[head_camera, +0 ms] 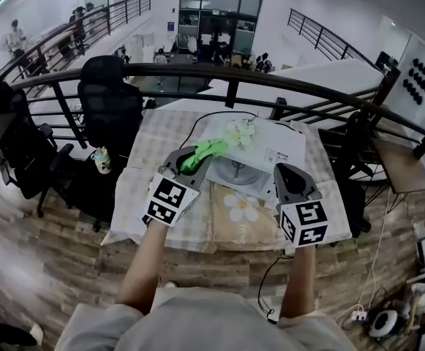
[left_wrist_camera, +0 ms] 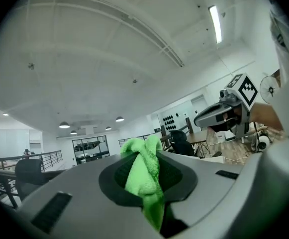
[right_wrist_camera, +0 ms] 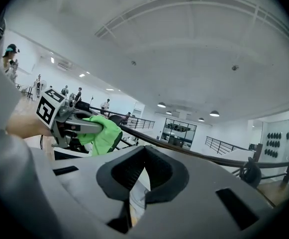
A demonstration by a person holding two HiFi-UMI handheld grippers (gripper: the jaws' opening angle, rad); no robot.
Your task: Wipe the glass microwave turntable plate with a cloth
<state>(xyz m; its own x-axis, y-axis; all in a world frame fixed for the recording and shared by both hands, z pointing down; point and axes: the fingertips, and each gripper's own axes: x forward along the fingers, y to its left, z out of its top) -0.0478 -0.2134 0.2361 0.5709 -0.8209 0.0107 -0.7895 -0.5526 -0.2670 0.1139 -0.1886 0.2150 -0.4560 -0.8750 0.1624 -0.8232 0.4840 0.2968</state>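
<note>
A table (head_camera: 135,196) under a chequered covering carries everything, set against a curved railing. On it stands a white microwave (head_camera: 271,143) with a small bunch of pale flowers on top. In front lies a placemat (head_camera: 241,209) printed with a daisy. The glass turntable plate (head_camera: 236,172) appears as a round grey disc at the foot of the microwave's front, between the two tools and within reach of both. Whether it rests on the mat or just behind it I cannot tell. The left gripper (head_camera: 189,161) is raised and tilted upward near the plate's left edge. Its fingers (left_wrist_camera: 184,178) are clamped on a bright green cloth (head_camera: 206,151), with a bunched end poking past the tips, which suits wiping. The right gripper (head_camera: 285,174) hangs near the plate's right side, its fingers (right_wrist_camera: 159,176) closed tip to tip on nothing, probably ready to steady the glass. The cloth is apart from the plate, so wiping looks not yet begun.
</note>
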